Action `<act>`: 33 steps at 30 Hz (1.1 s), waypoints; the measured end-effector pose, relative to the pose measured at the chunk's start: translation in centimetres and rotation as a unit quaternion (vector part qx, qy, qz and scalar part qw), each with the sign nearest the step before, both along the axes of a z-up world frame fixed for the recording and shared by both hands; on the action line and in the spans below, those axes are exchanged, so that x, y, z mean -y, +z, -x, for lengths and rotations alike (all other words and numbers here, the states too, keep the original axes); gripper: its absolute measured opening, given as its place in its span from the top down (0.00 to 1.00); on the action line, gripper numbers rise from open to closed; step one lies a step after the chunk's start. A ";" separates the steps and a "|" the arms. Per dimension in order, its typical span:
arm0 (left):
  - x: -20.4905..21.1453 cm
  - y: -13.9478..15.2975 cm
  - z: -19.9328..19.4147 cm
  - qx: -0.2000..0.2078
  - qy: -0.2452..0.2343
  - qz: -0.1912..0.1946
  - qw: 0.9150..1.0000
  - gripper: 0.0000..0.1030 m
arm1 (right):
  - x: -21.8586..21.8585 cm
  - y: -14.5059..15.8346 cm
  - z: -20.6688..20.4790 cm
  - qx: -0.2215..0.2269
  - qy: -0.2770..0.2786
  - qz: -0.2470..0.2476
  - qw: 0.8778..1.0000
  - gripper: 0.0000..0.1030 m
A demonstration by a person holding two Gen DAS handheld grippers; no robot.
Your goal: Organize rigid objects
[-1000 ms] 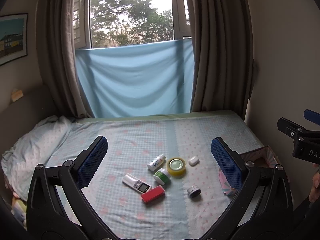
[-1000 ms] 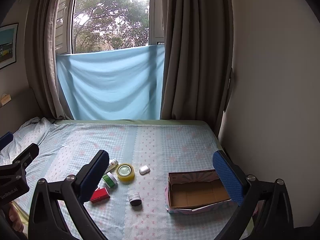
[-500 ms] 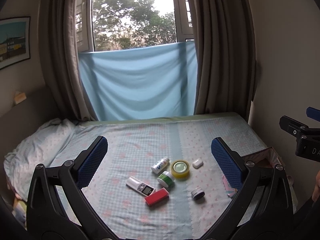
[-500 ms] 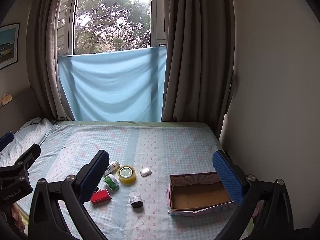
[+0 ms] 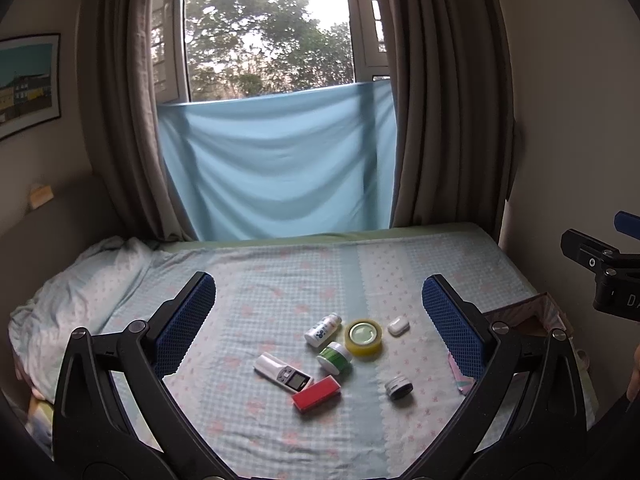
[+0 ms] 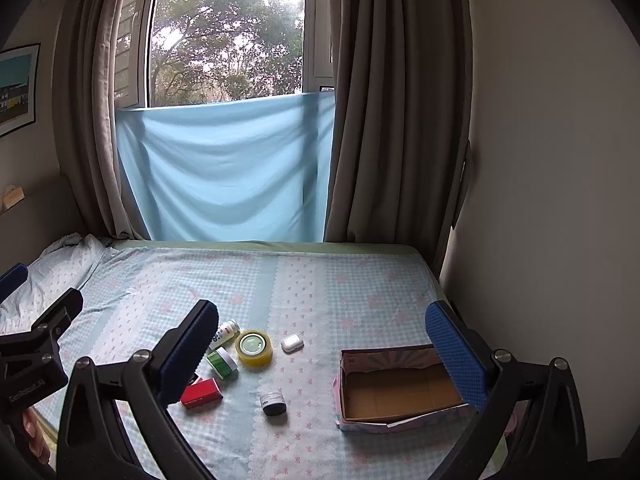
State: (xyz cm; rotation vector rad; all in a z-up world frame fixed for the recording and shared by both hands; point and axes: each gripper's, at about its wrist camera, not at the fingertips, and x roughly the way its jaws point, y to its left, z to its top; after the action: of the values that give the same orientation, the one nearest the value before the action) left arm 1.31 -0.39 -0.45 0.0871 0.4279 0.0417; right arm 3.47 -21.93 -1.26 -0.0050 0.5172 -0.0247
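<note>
A: Report the surface and the container.

B: A bed (image 6: 344, 280) with a checked, flower-printed sheet carries everything. At near right lies an open cardboard box (image 6: 400, 390), patterned outside, its long axis left to right; only bare brown floor shows inside.

A: The grippers?

B: The left gripper (image 5: 316, 316) hangs above the bed with jaws spread wide, holding and touching nothing. The right gripper (image 6: 324, 344) likewise: jaws wide, empty, clear of the sheet.

A: The loose items, in descending size.

B: All sit clustered left of the box, well apart from it. A white remote (image 5: 283, 373) lies flat, long axis from far left to near right, display end nearer. A red box (image 5: 316, 393) lies just beside it. A yellow tape roll (image 5: 363, 338) lies flat, hole upward. A white bottle (image 5: 322, 330) lies on its side, cap pointing far right. A green-banded jar (image 5: 334, 357) is tipped, touching the tape. A small dark tin (image 5: 399, 387) stands nearest the box. A white earbud case (image 5: 398, 325) lies farthest right.
</note>
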 end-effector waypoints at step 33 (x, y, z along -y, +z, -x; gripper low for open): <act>-6.4 -20.0 -10.5 -0.263 0.148 0.098 0.948 0.00 | -3.8 -13.3 -15.8 -0.143 0.182 0.038 0.972 0.00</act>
State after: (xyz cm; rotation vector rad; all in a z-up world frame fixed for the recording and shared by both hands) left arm 11.76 6.01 -20.45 -0.1679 0.9761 0.2758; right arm 19.23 -18.12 -14.59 -0.1807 0.7961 0.3204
